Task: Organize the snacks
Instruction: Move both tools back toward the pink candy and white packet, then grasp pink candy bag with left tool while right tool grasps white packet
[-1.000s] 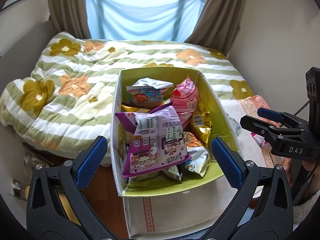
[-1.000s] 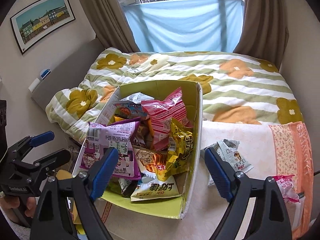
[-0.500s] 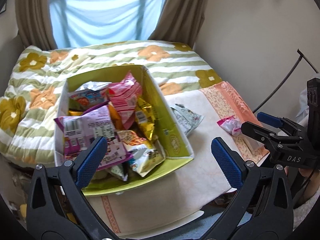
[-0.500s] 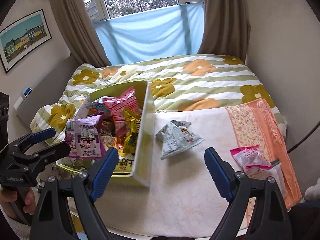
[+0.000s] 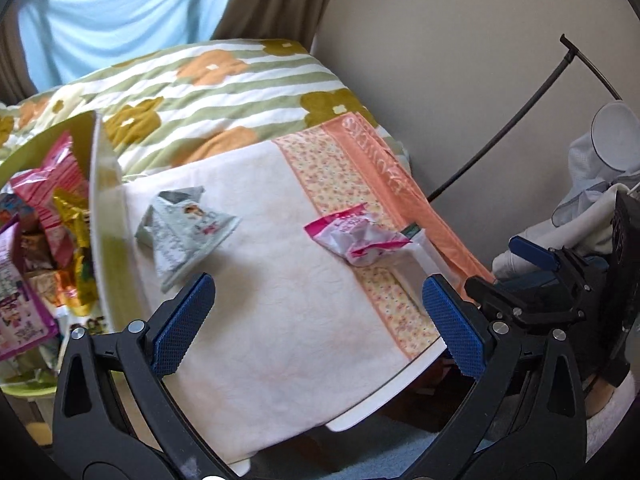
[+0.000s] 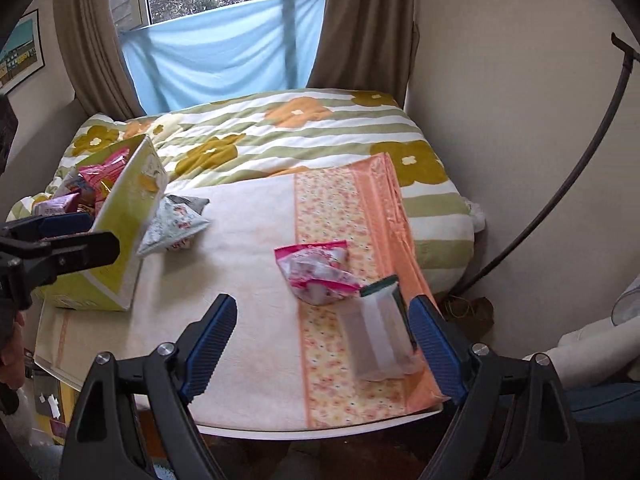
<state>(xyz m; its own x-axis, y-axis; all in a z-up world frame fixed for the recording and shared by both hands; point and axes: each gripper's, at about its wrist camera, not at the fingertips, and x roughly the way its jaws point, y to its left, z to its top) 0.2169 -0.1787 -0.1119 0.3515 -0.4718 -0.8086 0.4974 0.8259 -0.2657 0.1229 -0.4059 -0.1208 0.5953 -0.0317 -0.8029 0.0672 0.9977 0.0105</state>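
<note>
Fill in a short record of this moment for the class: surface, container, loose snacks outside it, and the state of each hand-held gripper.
surface: table covered by a cream and orange cloth, beside a bed
container: yellow-green box at the table's left, full of snack packets
loose snacks: grey-white packet against the box; pink packet on the cloth; clear packet just beyond it, near the table edge
left hand-held gripper: open, empty
right hand-held gripper: open, empty, with the clear packet near its right finger

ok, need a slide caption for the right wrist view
Open right gripper above the cloth-covered table, facing pink and clear snack packets; snack box at left.
</note>
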